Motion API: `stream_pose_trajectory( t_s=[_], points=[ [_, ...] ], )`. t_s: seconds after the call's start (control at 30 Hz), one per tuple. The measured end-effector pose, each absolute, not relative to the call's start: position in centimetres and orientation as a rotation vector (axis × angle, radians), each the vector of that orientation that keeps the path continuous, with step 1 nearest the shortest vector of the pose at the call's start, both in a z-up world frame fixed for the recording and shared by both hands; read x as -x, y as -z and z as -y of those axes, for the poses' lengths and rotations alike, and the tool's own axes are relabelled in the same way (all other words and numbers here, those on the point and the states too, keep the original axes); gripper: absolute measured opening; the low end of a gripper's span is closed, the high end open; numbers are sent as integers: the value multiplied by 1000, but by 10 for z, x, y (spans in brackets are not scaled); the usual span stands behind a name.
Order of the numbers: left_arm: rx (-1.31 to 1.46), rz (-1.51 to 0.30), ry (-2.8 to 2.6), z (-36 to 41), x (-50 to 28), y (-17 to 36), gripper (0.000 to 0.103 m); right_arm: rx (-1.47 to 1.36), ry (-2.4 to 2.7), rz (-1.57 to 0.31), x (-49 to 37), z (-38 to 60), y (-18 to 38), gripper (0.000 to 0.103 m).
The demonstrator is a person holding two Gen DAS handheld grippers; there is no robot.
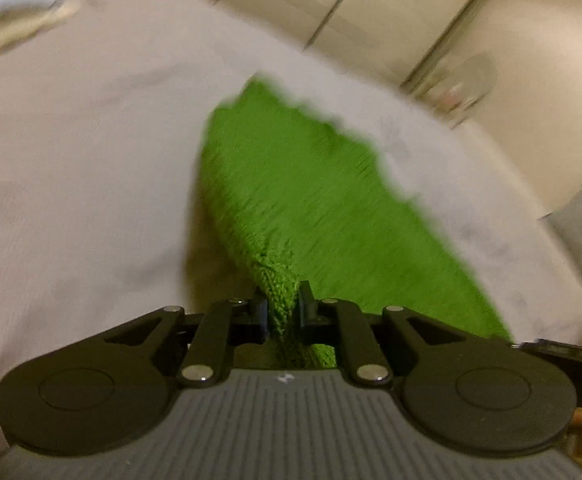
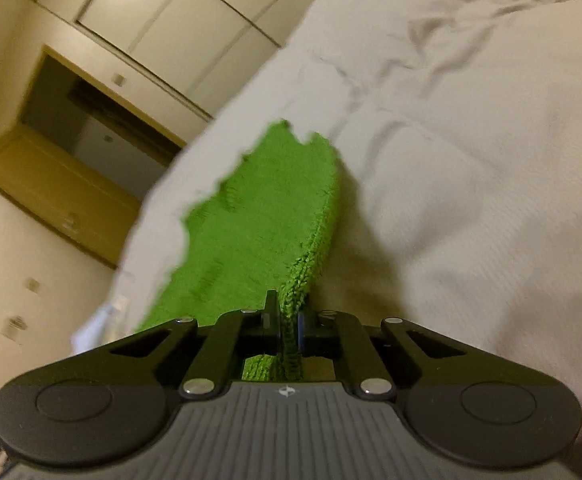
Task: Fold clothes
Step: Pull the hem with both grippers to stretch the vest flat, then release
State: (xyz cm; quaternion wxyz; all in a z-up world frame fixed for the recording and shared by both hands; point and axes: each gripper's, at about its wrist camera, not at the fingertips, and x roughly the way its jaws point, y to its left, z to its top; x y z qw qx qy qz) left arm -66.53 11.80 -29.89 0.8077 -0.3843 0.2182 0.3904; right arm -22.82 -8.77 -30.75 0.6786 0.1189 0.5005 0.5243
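A bright green knitted garment (image 1: pixel 291 184) stretches away from my left gripper (image 1: pixel 283 304) across a white bed sheet (image 1: pixel 91 140). The left gripper is shut on a bunched edge of the knit, which is pinched between its black fingers. In the right wrist view the same green garment (image 2: pixel 267 216) runs forward from my right gripper (image 2: pixel 289 320), which is shut on another folded edge of it. The garment's far edge looks jagged and blurred in both views. Its near parts are hidden behind the gripper bodies.
The white bed sheet (image 2: pixel 471 160) is wrinkled on the right. Cream wardrobe doors (image 1: pixel 331 4) stand beyond the bed. A dark doorway with a wooden frame (image 2: pixel 91 132) lies to the left in the right wrist view. A pale bundle (image 1: pixel 7 0) lies at the bed's far left.
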Motion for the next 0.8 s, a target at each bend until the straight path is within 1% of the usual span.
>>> stream_pose_trajectory(
  t_s=[0.07, 0.13, 0.17, 0.23, 0.37, 0.4, 0.43, 0.47, 0.57, 0.67, 0.8],
  points=[
    [762, -520, -902, -110, 667, 297, 14, -195, -1109, -1156, 238, 92, 323, 8],
    [691, -561, -972, -102, 669, 291, 22, -117, -1041, -1154, 248, 93, 330, 11],
    [640, -566, -1017, -99, 671, 282, 21, -66, -1027, -1112, 254, 93, 325, 13],
    [569, -566, -1055, -99, 666, 268, 21, 35, -997, -1019, 265, 93, 311, 26],
    [515, -557, -1004, -99, 638, 255, 22, 165, -1003, -808, 284, 87, 283, 28],
    [505, -564, -980, -99, 626, 258, 22, 173, -1028, -782, 287, 83, 279, 33],
    [489, -580, -960, -99, 611, 263, 22, 189, -1061, -755, 292, 74, 276, 41],
    [470, -609, -954, -99, 599, 271, 23, 215, -1097, -731, 298, 69, 274, 44],
    [416, -722, -978, -94, 574, 299, 26, 313, -1174, -702, 312, 47, 284, 45],
    [416, -766, -1000, -91, 573, 317, 29, 428, -1196, -759, 320, 36, 316, 48],
    [439, -784, -1027, -94, 567, 320, 29, 475, -1206, -781, 319, 47, 336, 49]
  ],
)
